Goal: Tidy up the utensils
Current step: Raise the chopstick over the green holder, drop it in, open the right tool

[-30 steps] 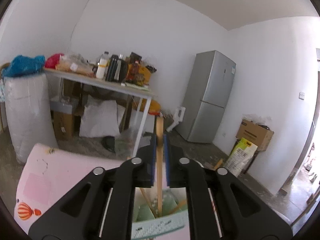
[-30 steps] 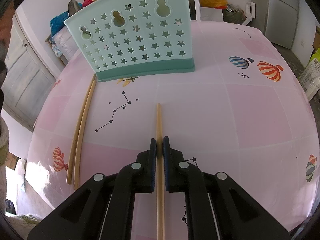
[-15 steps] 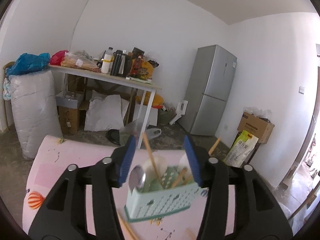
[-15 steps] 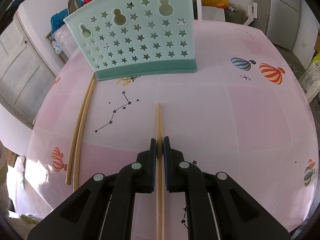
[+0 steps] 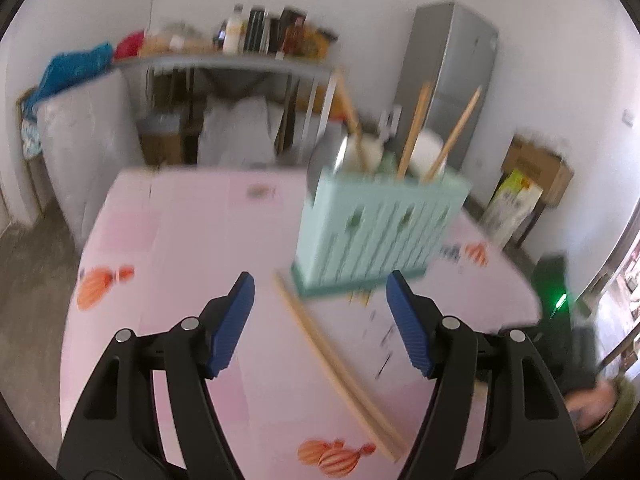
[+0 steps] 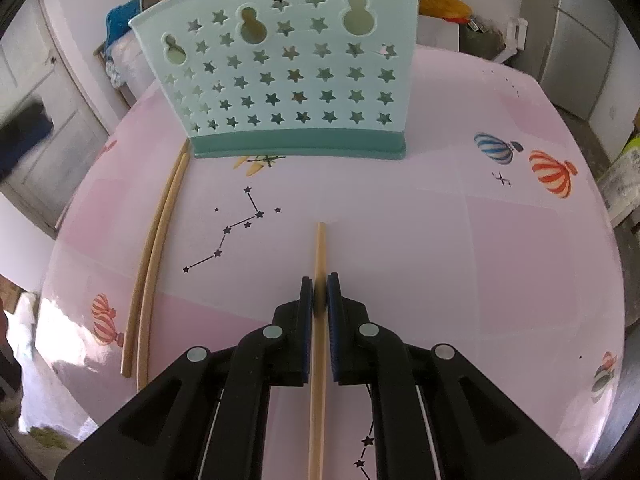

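Now your left gripper [image 5: 320,320] is spread and empty: its chopstick went into the holder [image 5: 380,228]. Right gripper [image 6: 319,300] pinches a chopstick [image 6: 320,256] mid-worktop; two chopsticks [image 6: 154,256] lie near the left edge.

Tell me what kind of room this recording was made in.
Likely a home kitchen or utility room: a tall grey refrigerator, a cluttered side table carrying bottles, and a pink tablecloth under a green utensil holder.
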Tool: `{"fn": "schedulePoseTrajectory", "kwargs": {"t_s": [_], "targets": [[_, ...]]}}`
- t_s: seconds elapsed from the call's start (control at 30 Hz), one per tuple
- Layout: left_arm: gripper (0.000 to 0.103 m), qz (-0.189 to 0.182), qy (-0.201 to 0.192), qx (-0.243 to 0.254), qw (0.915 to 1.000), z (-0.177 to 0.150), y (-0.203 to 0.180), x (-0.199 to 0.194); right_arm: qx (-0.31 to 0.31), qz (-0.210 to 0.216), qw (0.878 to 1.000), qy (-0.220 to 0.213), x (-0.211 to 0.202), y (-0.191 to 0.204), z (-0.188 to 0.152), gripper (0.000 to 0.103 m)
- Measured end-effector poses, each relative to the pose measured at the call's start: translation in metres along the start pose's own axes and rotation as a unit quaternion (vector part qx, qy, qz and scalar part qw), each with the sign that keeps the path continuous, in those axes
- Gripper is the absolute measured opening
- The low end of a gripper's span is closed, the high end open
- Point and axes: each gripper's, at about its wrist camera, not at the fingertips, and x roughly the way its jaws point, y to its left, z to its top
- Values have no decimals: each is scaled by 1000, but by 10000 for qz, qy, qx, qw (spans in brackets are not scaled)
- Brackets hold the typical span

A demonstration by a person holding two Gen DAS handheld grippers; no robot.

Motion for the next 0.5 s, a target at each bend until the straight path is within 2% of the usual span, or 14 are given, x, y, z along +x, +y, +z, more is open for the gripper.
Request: {"fn": "schedulePoseTrajectory", "kwargs": {"t_s": [0.1,0.2,0.4,0.5], "targets": [[65,107,389,-73,9992,-20,5,17,-76,-25,10000,10,-1,1,0,7],[65,205,706,-117,9972,-33,8,31,53,31,9998,-173,-14,-4,3,7],[65,470,997,-51,9939,-46,6,45,254,142,9949,-966,-73,-12,15,7],[65,647,1116,-18,9916,-48,6,50,343,146,9882,-1484,-113,-15,19,7]]}}
